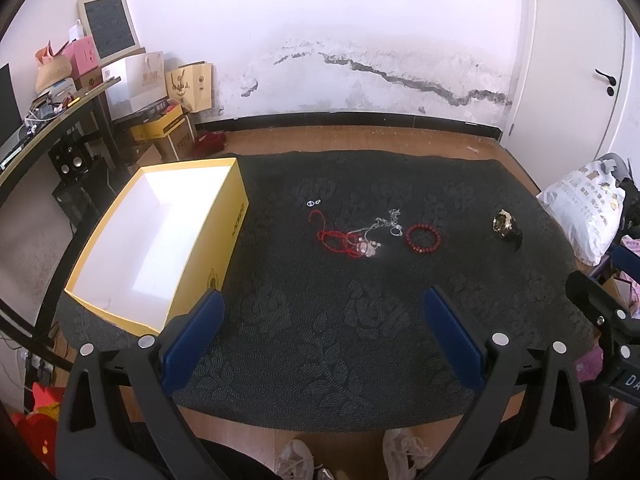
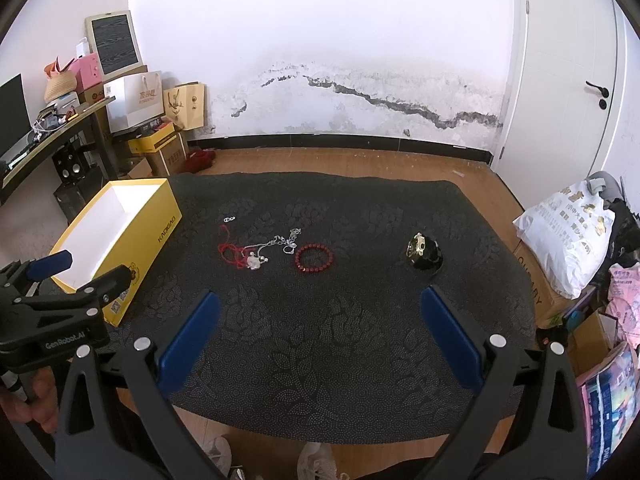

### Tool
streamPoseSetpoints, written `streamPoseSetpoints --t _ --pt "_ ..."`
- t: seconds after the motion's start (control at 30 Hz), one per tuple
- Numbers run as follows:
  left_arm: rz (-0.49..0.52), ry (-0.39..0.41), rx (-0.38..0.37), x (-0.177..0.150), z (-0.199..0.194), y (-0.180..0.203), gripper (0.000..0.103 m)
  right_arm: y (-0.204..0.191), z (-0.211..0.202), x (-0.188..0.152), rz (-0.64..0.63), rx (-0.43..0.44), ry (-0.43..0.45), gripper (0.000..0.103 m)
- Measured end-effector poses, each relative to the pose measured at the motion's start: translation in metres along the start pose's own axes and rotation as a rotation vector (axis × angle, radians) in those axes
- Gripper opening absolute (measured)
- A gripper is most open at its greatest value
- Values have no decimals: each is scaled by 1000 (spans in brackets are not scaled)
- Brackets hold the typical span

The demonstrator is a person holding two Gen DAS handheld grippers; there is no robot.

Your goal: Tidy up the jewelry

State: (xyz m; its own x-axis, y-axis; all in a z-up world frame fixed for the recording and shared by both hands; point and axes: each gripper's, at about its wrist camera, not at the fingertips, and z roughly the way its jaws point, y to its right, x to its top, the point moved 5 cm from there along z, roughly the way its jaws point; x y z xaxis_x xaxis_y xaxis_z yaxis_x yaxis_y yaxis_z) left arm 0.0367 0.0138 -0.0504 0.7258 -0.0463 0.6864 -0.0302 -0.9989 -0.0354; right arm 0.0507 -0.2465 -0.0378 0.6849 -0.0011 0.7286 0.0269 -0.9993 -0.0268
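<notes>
Right wrist: one red bead bracelet (image 2: 314, 258)

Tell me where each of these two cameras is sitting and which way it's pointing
Left wrist view: on the left gripper, facing forward over the dark mat toward the wall, yellow box close at left; its blue fingers, the right gripper at the right edge and shoes show.
Right wrist view: on the right gripper, same heading, further right; its fingers, the left gripper and a hand show.
Shared: mat, box, red bead bracelet, red cord, silver chain, black-and-gold piece.
</notes>
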Motion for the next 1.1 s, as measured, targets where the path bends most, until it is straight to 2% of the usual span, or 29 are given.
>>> streamPoseSetpoints --t 0.23,0.5,0.93,1.1 --pt "34 17 29 -3 16 0 97 1 10 -4 10 27 17 97" --pt "10 -5 -20 1 61 1 97 2 37 -12 -75 17 58 97" --pt "24 -91 -50 -10 180 11 97 24 142 -18 -51 30 -11 97" --pt "61 -77 -44 -4 212 19 97 35 186 -21 -25 19 -43 97"
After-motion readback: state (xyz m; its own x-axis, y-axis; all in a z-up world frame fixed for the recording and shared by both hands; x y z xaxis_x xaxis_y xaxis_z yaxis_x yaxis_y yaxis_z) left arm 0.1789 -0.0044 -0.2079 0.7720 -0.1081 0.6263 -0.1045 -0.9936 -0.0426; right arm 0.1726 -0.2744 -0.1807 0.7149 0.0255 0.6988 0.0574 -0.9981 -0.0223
